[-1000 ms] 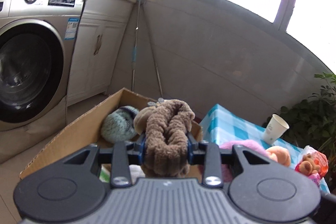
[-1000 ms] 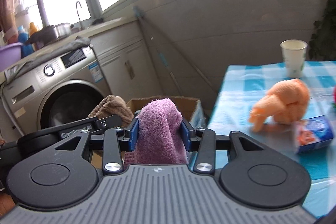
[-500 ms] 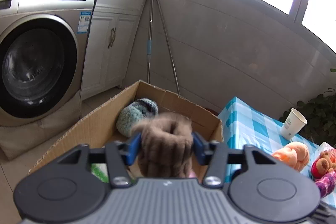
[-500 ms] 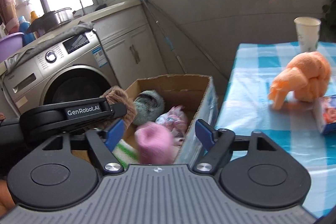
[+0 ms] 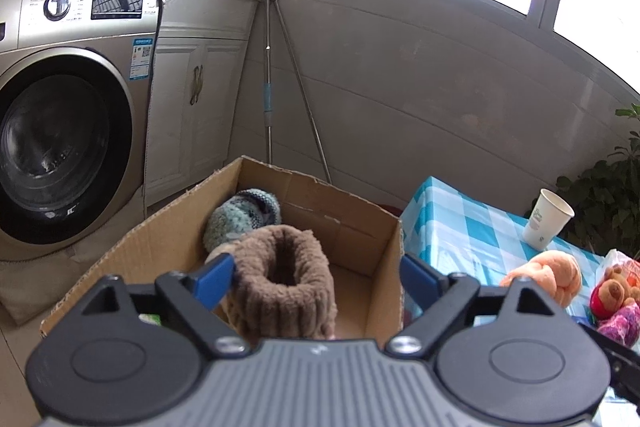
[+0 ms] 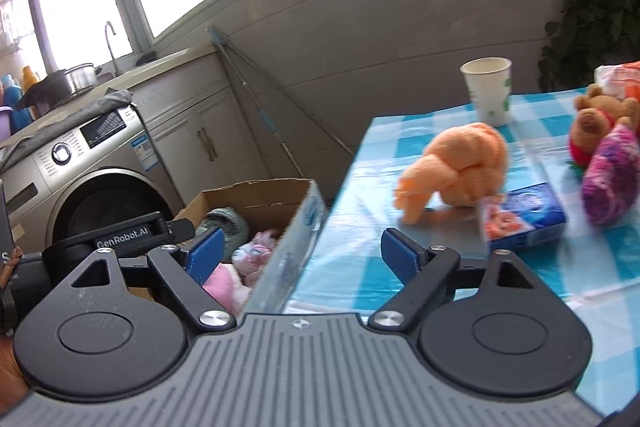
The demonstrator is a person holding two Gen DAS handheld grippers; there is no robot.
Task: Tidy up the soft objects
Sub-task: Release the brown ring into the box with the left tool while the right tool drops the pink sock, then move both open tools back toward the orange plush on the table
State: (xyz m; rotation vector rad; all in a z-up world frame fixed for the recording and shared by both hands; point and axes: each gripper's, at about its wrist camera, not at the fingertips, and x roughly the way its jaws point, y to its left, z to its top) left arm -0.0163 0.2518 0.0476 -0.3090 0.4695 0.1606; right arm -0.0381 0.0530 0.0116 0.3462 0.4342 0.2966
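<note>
My left gripper hangs over the cardboard box, its jaws opening. A brown fuzzy sock sags between them against the left pad; the right pad stands well clear of it. A teal knitted piece lies deeper in the box. My right gripper is over the box's near wall and the table edge, jaws opening with nothing between them. A pink sock lies in the box below it. On the table sit an orange sock bundle, a purple knit bundle and a small bear.
The table's blue checked cloth also carries a blue packet and a paper cup. A washing machine stands left of the box, a mop leans in the corner, and a plant is behind the table.
Both grippers opened. The brown sock slipped down from the left jaws toward the box. The pink sock dropped from the right jaws into the box, and the right gripper swung toward the table.
</note>
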